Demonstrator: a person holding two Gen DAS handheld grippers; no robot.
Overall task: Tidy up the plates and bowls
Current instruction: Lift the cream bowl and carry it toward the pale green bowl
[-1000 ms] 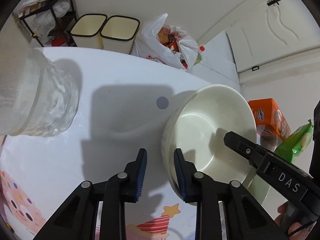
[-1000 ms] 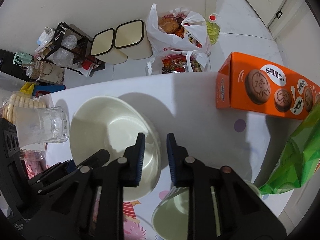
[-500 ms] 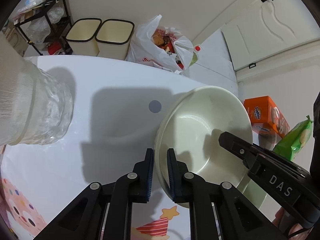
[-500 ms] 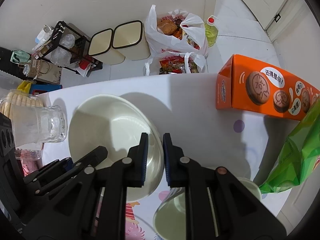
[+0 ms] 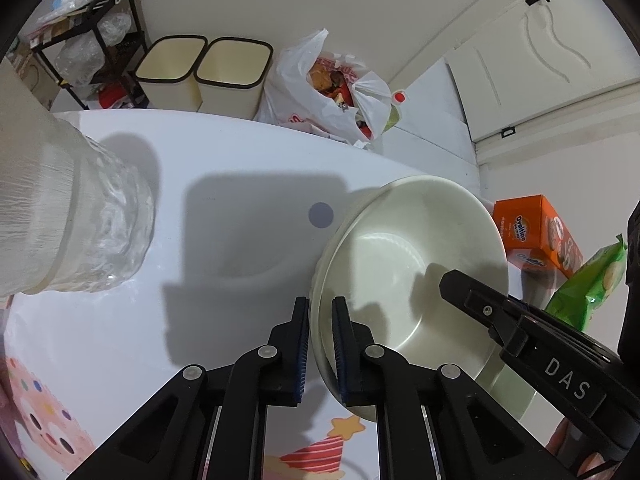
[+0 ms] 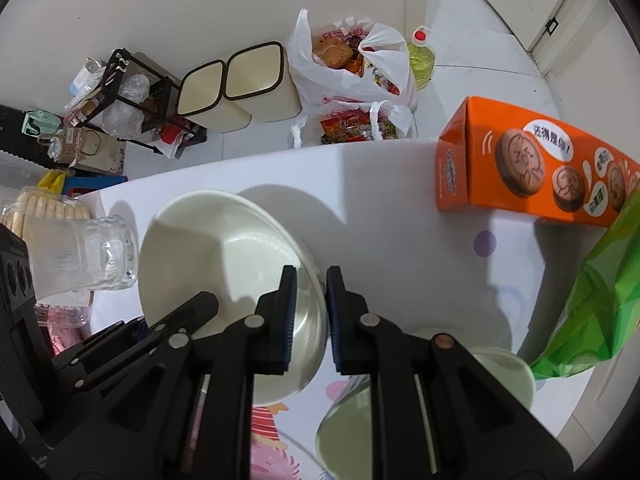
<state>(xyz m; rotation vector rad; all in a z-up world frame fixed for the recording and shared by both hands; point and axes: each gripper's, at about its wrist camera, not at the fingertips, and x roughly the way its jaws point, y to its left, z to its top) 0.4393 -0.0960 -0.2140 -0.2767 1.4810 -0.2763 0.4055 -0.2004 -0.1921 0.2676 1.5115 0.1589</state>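
Note:
A large cream bowl (image 5: pixel 416 256) is held tilted above the white table (image 5: pixel 224 168). My left gripper (image 5: pixel 320 344) is shut on its near-left rim. My right gripper (image 6: pixel 309 316) is shut on the opposite rim of the same bowl (image 6: pixel 216 248); its black body shows at the right of the left wrist view. A second, smaller cream bowl (image 6: pixel 352 428) sits on the table below my right gripper, partly hidden by it.
A clear glass jar (image 5: pixel 72 216) stands at the left, also in the right wrist view (image 6: pixel 76 256). An orange biscuit box (image 6: pixel 532 172) and a green snack bag (image 6: pixel 600 300) stand at the right. Bins and shopping bags stand on the floor beyond the table.
Both grippers have closed from slightly apart onto the big bowl's rim. The bowl now sits a little higher and more tilted.

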